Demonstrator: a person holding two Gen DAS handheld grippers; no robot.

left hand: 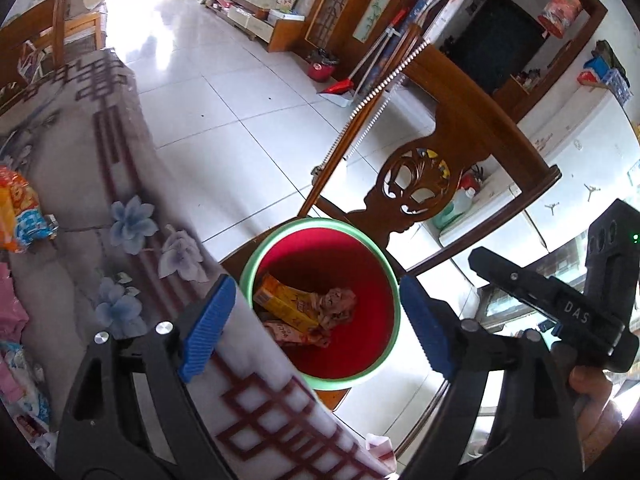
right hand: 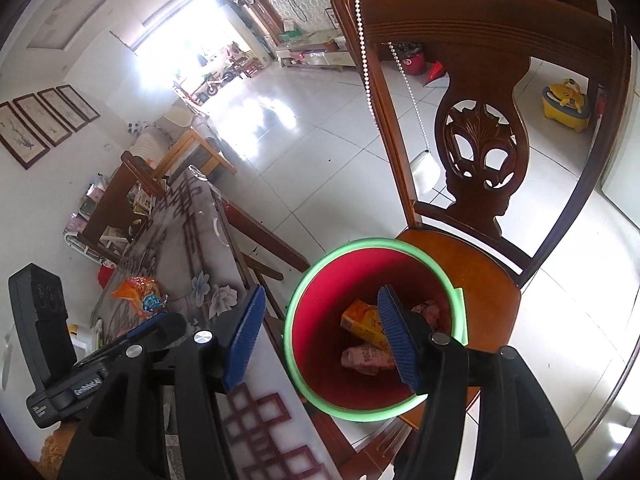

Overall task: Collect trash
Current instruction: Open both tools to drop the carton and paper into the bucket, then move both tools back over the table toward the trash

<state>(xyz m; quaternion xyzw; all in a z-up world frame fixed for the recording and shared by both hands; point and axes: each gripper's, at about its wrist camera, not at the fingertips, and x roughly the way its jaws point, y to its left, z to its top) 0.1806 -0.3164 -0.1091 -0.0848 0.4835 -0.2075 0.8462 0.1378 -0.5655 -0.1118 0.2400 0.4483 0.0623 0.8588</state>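
Both hand-held grippers, left point(left hand: 316, 326) and right point(right hand: 322, 336), are spread, nothing pinched. Trash sits in red bin point(right hand: 320, 376) on chair point(right hand: 480, 280); orange wrapper point(right hand: 140, 294) remains on tabletop point(right hand: 192, 248). It is best approached low and pinched mid-body.

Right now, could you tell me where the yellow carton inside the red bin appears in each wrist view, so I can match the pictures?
Left wrist view: the yellow carton lies low and centre, in the bin, between the open blue pads.
Right wrist view: the yellow carton sits lower right of centre, partly behind the right finger's pad.
Shared landmark: the bin's green rim, with the carved chair back behind it.
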